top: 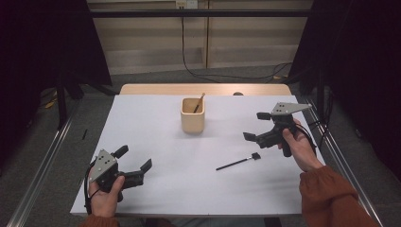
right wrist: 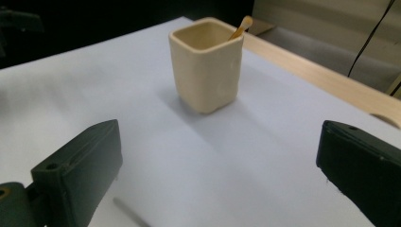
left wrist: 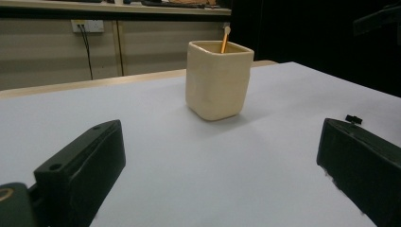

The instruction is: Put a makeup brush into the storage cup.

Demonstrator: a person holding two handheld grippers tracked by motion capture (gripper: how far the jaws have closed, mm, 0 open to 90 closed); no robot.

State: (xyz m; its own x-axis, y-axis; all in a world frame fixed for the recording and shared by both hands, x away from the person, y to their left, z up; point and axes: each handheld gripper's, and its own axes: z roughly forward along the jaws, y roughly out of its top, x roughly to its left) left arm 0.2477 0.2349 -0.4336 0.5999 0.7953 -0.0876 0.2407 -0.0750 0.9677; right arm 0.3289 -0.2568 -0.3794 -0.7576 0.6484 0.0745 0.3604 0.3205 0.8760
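The right gripper (top: 257, 126) hangs above the right part of the white table (top: 156, 142), jaws spread wide with nothing between them; the left gripper (top: 135, 158) sits low at the near left corner, likewise gaping and empty. Nearest the right gripper lies a thin black brush (top: 239, 162), flat on the table just below and to its left, head end toward the gripper and touching neither jaw. From the high view its whole length is plain; the right gripper view catches a grey stretch of its handle (right wrist: 130, 213) at the bottom edge, and the left gripper view just its dark head (left wrist: 353, 119) peeking over the right-hand jaw. Farther out, toward the table's far middle, stands a cream square cup (top: 193, 115), upright, well apart from both grippers. A slim wooden stick (top: 199, 102) leans inside it, its tip rising above the rim at one corner.
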